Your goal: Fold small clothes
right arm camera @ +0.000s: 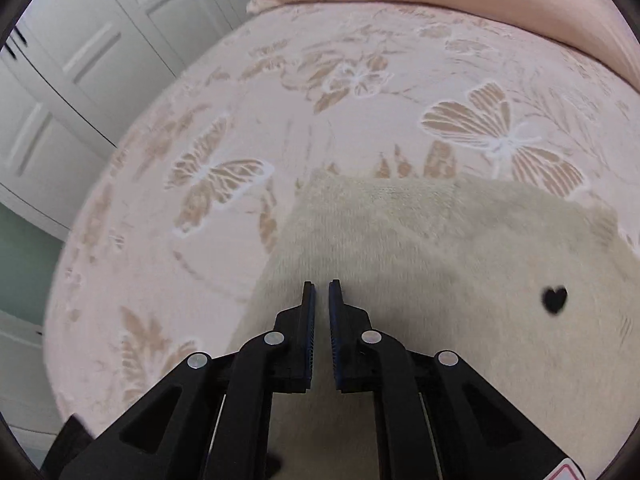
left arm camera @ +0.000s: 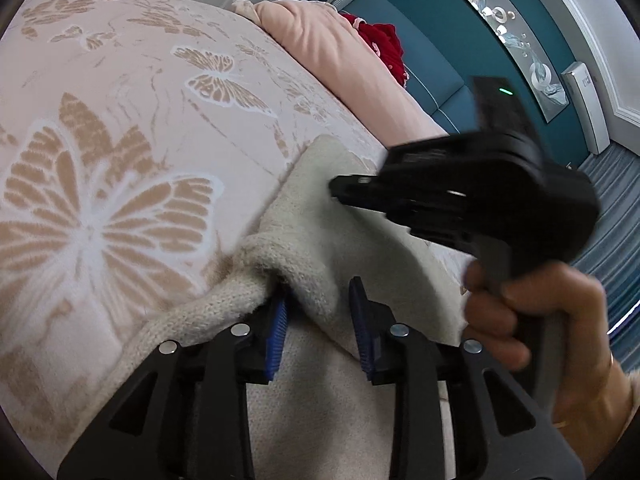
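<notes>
A small cream knit garment [left arm camera: 320, 216] lies on the pink butterfly bedspread [left arm camera: 120, 120]. My left gripper [left arm camera: 320, 300] is open, its blue pads [left arm camera: 362, 320] on either side of a raised fold of the knit. The right gripper's body [left arm camera: 472, 192] hovers over the garment in the left wrist view, held by a hand [left arm camera: 540, 320]. In the right wrist view my right gripper [right arm camera: 322, 292] is nearly closed with a narrow gap, empty, just above the cream garment [right arm camera: 440, 260], which has a small black heart [right arm camera: 554, 300].
A pink pillow [left arm camera: 340, 48] and a red cloth [left arm camera: 384, 44] lie at the bed's far side by a teal headboard [left arm camera: 432, 76]. White wardrobe doors [right arm camera: 80, 60] stand beyond the bed edge. The bedspread [right arm camera: 280, 100] stretches ahead of the garment.
</notes>
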`<state>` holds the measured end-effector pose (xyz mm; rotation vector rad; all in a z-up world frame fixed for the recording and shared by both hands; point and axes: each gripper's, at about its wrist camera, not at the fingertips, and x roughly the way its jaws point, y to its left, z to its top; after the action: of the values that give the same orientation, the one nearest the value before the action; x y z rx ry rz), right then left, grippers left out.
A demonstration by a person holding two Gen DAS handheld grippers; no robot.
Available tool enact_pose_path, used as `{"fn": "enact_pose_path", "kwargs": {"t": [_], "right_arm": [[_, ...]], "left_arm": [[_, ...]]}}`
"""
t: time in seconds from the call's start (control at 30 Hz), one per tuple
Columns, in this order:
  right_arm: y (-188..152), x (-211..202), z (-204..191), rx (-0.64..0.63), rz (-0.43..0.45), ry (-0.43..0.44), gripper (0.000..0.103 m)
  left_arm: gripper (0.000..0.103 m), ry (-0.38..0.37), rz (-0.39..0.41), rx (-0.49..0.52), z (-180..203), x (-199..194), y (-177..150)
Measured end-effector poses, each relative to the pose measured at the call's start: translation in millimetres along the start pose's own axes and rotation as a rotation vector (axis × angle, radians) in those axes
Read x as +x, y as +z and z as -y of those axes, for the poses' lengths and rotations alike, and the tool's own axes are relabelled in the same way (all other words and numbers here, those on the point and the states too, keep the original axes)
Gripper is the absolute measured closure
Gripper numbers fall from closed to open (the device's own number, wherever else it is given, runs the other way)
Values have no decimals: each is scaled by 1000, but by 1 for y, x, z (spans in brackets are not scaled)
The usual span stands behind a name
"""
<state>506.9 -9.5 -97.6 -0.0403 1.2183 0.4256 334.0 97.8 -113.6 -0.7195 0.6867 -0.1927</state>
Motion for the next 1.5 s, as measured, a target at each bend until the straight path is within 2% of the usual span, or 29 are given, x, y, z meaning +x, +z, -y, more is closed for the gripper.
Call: {"fn": "enact_pose_path", "kwargs": {"t": [0.07, 0.1, 0.17, 0.23, 0.3, 0.37, 0.43, 0.5, 0.53, 0.6, 0.7, 0.73, 0.77, 0.8, 0.83, 0.9, 0.93, 0.97, 1.0, 1.03, 1.1, 1.17, 1.23, 1.3, 1.33, 1.37, 1.4, 1.43, 1.5], "right_arm": [[11, 16, -7, -45, 17, -59, 103], [15, 18, -5, -28, 26, -58, 103], [19, 6, 3, 42, 64, -20, 103], [4, -30, 16, 123, 166, 29, 102], [-36, -75, 41, 205, 266, 77, 100], [-95, -119, 77, 297, 345, 31, 97], [-165, -160, 125, 429, 394, -65, 85], [-232, -194, 174, 585, 436, -170, 54], [-257, -205, 197, 662, 443, -195, 51], [-283, -212, 239, 771, 401, -159, 51], [-272, -200, 267, 765, 360, -45, 47], [-263, -191, 270, 752, 344, -19, 47], [-252, -180, 271, 735, 320, 18, 64], [-242, -175, 269, 716, 298, 43, 91], [-233, -182, 263, 701, 330, 56, 92], [-226, -224, 243, 605, 541, 99, 92], [-226, -243, 234, 559, 628, 87, 92], [-229, -251, 229, 529, 674, 17, 92], [-230, -243, 232, 527, 648, -75, 89], [-229, -218, 245, 552, 545, -132, 89], [-238, -166, 274, 657, 305, -161, 95], [-250, -177, 270, 664, 384, -142, 95], [-253, -201, 258, 666, 467, -152, 87], [-255, -211, 249, 641, 510, -134, 87], [-251, -204, 247, 626, 481, -133, 86], [-246, -189, 248, 608, 411, -132, 86], [-243, -168, 250, 599, 301, -160, 89], [-244, -158, 250, 599, 256, -179, 92], [-253, -179, 237, 623, 300, -205, 90]], "left_arm": [[68, -6, 1, 17, 1, 2, 0], [67, -9, 4, 22, 1, 3, -1], [66, -27, 7, 24, 0, 3, -1], [66, -33, 8, 21, -1, 4, -1], [66, -30, 7, 24, 0, 5, 0], [65, -27, 6, 26, 1, 5, 0], [65, -20, 4, 30, 2, 6, 0], [65, -15, 1, 34, 4, 7, 0], [65, -12, 0, 36, 6, 7, 0], [64, -5, -2, 39, 8, 7, 1], [64, 4, -6, 43, 10, 8, 2], [64, 5, -7, 43, 10, 8, 2], [64, 6, -7, 43, 10, 9, 2], [64, 8, -8, 44, 11, 9, 2], [64, 10, -8, 45, 11, 9, 2], [64, 15, -9, 49, 11, 9, 1], [64, 16, -10, 51, 11, 9, 1], [64, 18, -10, 53, 12, 9, 0], [63, 20, -10, 56, 12, 10, 0], [62, 16, -10, 59, 12, 11, 0], [61, 15, -11, 63, 13, 11, 0], [61, 12, -10, 60, 12, 11, 0], [61, 13, -10, 61, 12, 11, 0], [61, 14, -10, 61, 12, 11, 0], [61, 15, -11, 62, 12, 11, 0], [61, 19, -13, 63, 12, 12, 0], [61, 25, -17, 64, 12, 12, 0], [61, 33, -22, 67, 14, 12, 1], [61, 63, -50, 64, 18, 10, 5]]}}
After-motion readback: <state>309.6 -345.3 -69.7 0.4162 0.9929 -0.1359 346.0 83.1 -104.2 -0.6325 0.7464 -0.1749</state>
